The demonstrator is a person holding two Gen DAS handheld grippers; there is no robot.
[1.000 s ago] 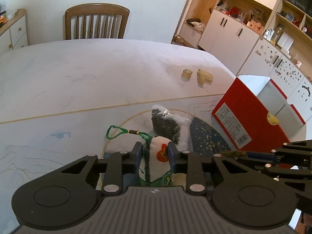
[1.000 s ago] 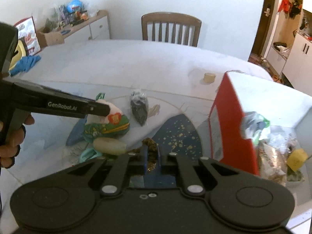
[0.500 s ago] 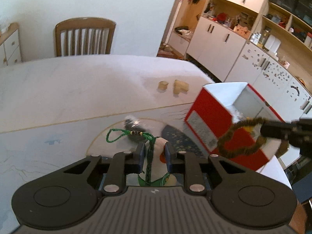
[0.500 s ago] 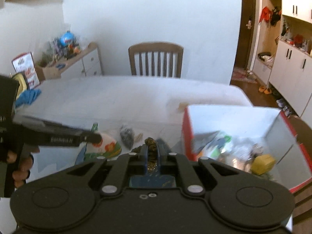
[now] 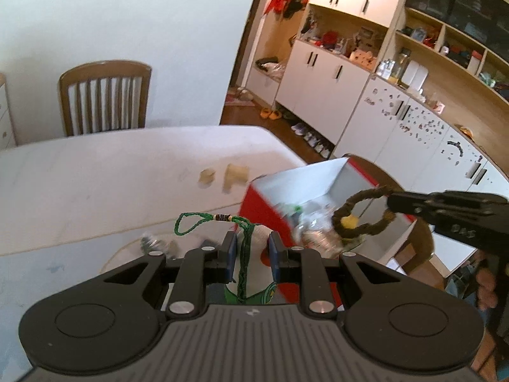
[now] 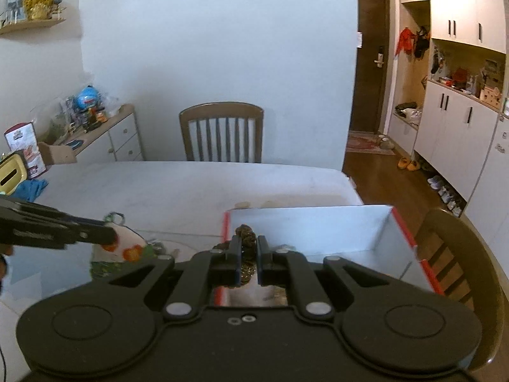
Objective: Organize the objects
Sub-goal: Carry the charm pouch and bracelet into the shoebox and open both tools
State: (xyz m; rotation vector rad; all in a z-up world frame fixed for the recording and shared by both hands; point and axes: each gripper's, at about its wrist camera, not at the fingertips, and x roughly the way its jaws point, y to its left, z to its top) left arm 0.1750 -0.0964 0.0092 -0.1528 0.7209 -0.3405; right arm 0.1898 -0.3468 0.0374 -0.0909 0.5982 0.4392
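My left gripper (image 5: 252, 248) is shut on a white embroidered pouch (image 5: 256, 248) with a green braided cord (image 5: 194, 222), held above the table. The pouch also shows in the right wrist view (image 6: 127, 248). My right gripper (image 6: 248, 248) is shut on a brown beaded loop (image 6: 245, 238), which hangs over the open red and white box (image 6: 318, 229). In the left wrist view the loop (image 5: 362, 210) dangles above the box (image 5: 305, 187), which holds several items.
Two small beige pieces (image 5: 222, 175) lie on the white table (image 5: 95, 165). A dark packet (image 5: 152, 242) lies on the table below the pouch. Wooden chairs stand at the far side (image 6: 222, 133) and by the box (image 6: 455, 248). Cabinets (image 5: 397, 121) line the right.
Both grippers rose from the table. The left lifted the pouch. The right carried the brown loop up and rightwards over the open box.
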